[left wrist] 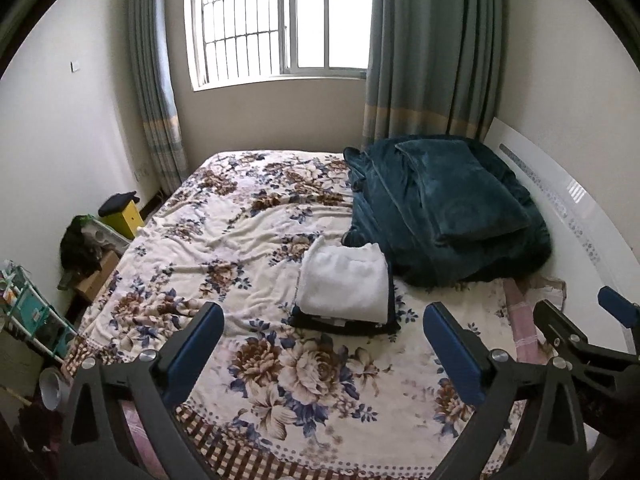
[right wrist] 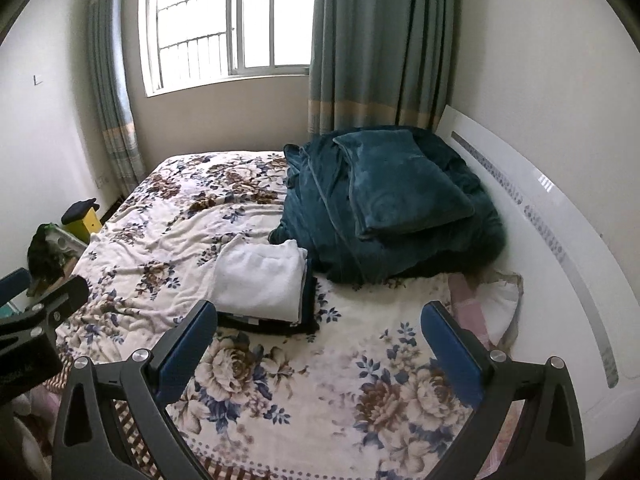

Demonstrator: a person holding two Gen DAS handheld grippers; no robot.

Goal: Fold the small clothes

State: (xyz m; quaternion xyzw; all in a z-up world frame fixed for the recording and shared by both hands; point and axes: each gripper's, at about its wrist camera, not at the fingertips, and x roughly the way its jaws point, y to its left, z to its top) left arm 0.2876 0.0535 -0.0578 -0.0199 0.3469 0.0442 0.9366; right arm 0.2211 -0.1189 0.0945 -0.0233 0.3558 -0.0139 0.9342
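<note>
A folded white garment (left wrist: 346, 280) (right wrist: 260, 278) tops a small stack of folded dark clothes (left wrist: 344, 325) (right wrist: 310, 304) in the middle of the bed. My left gripper (left wrist: 323, 314) hovers high above the near side of the bed, open, with nothing between its blue pads (left wrist: 194, 350). My right gripper (right wrist: 319, 314) hangs at a similar height to the right of it, also open and empty. Each gripper shows at the edge of the other's view: the right gripper (left wrist: 578, 312) and one of the left gripper's fingers (right wrist: 44, 316). Both are well clear of the stack.
The bed wears a floral blanket (left wrist: 240, 232) (right wrist: 360, 360). A heap of teal bedding (left wrist: 444, 208) (right wrist: 384, 204) lies at the far right beside a white headboard (right wrist: 540, 220). A pink-white pillow (right wrist: 492, 304) shows near it. Boxes and clutter (left wrist: 92, 248) stand on the floor at left.
</note>
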